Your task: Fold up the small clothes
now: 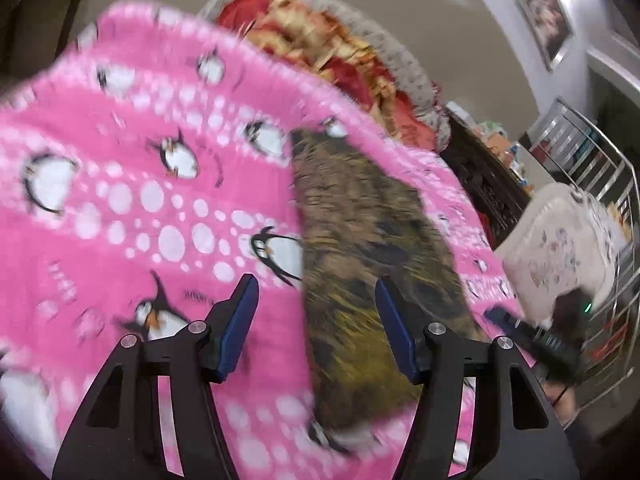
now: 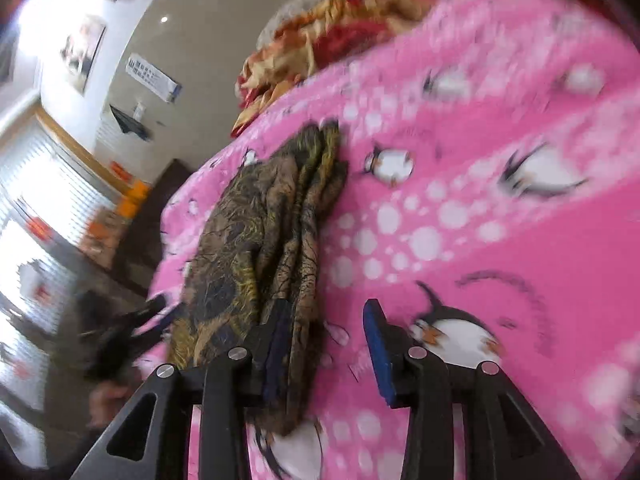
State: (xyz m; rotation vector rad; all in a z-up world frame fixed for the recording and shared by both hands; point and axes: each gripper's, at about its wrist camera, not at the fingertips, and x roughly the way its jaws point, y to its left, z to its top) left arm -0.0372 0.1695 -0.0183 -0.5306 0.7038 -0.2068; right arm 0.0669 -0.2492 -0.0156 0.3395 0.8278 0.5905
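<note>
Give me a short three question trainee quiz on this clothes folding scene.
1. True or false: the brown garment lies on a pink blanket.
2. What animals are printed on the blanket?
3. The left gripper has jaws: A) clamped on the garment, B) open with nothing gripped, C) hidden?

Key: 1 true. 2 penguins. 3 B.

Left gripper [image 1: 316,316]: jaws apart, nothing clamped, angled downward.
Right gripper [image 2: 328,344]: jaws apart, 2 blue pads [image 2: 378,354] pressing on nothing, angled downward.
</note>
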